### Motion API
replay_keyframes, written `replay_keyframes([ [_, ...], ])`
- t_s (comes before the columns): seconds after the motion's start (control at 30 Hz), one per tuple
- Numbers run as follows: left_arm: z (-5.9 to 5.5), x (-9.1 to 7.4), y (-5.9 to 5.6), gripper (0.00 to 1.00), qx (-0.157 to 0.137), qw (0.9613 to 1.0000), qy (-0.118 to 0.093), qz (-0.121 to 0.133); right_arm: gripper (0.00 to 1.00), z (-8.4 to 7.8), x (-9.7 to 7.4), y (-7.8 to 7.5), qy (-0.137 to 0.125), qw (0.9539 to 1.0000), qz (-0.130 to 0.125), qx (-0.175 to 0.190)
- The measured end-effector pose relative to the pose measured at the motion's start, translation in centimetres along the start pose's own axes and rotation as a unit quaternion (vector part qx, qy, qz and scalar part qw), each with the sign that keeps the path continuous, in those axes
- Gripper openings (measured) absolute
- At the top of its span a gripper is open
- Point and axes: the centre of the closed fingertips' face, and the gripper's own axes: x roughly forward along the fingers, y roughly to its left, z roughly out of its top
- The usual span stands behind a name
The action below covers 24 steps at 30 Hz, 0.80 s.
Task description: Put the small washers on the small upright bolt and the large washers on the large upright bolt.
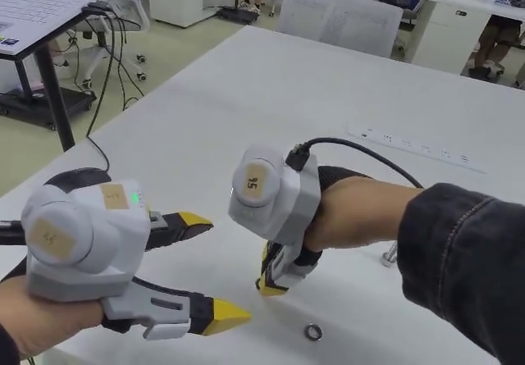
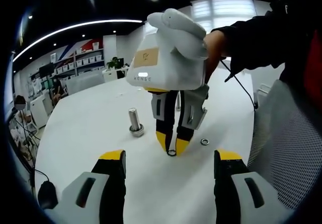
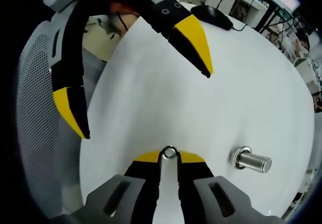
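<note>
Pinching: right gripper (image 3: 169, 156) fingers press a washer (image 3: 169, 152) between their tips, down at the surface (image 3: 151, 108).
Left gripper (image 1: 217, 268): fingers spread wide, above the surface.
Bolt (image 3: 251, 161): upright, near the pinched washer.

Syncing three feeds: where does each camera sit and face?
Head view: on the headset, facing down at the white table; left tool, right tool and dark sleeve show.
Left gripper view: on the left tool, facing the right tool across the table; own open jaws below.
Right gripper view: on the right tool, facing down; own jaws pinch a small metal washer.
Shared: both gripper views show the steel upright bolt.
</note>
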Motion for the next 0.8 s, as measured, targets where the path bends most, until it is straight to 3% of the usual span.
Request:
replay_keyframes([
  [0.8, 1.3, 2.2, -0.9, 0.71, 0.019, 0.9991, -0.001, -0.039, 0.13, -3.7, -5.1, -1.6, -0.011, 0.9979, -0.032, 0.055],
])
